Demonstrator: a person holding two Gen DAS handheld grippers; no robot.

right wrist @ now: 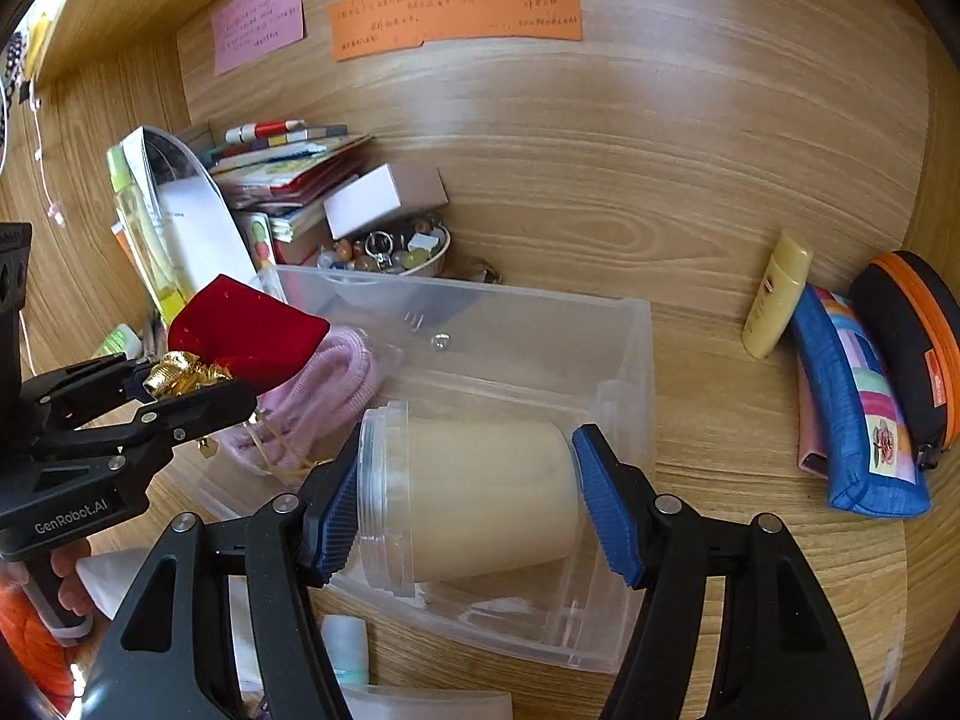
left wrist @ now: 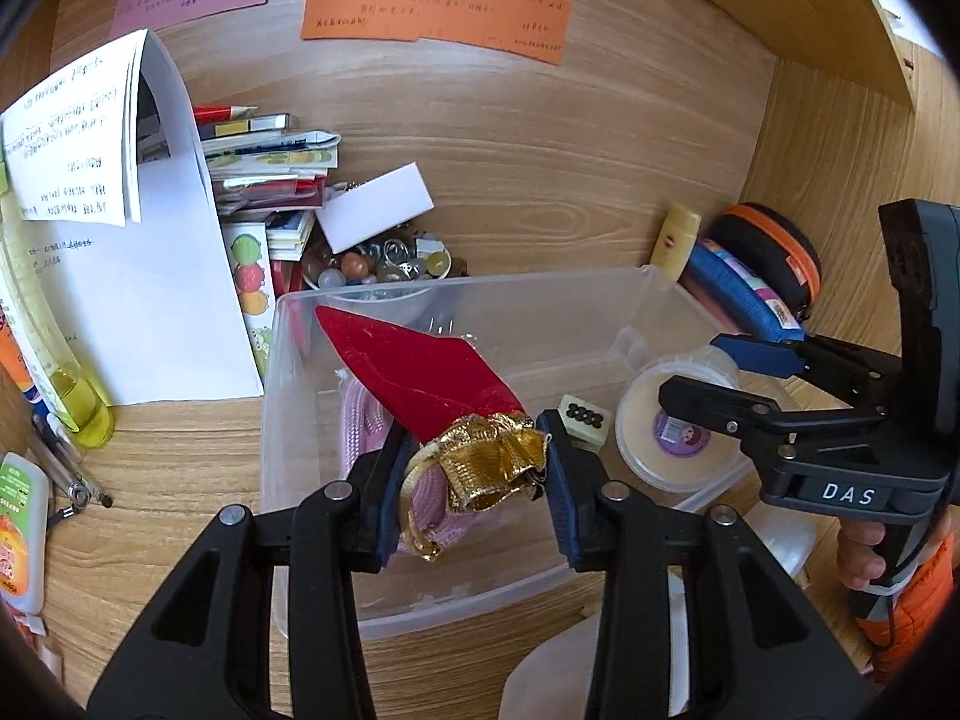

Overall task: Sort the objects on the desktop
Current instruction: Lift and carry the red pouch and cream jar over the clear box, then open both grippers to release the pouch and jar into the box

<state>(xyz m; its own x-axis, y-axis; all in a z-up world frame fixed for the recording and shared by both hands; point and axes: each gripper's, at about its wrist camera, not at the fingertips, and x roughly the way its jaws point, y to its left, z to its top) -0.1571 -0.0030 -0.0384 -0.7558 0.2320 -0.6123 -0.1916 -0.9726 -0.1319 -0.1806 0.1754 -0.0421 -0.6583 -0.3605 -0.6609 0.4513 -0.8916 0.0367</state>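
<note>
We find the left tool (left wrist: pixel 474 480) clamped on the gold-trimmed neck of a red velvet pouch (left wrist: pixel 420 372), held above the clear plastic bin (right wrist: pixel 624 372) on the bench (right wrist: pixel 720 408). The right tool (right wrist: pixel 468 504) grips a cream-filled plastic jar (right wrist: pixel 480 492) sideways over the same bin. A pink knitted item (right wrist: pixel 324 396) lies inside the bin.

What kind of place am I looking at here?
Likely a study desk in a wooden alcove: handwritten colored notes on the back panel, a stack of books and a pencil case beside the clear plastic bin.
</note>
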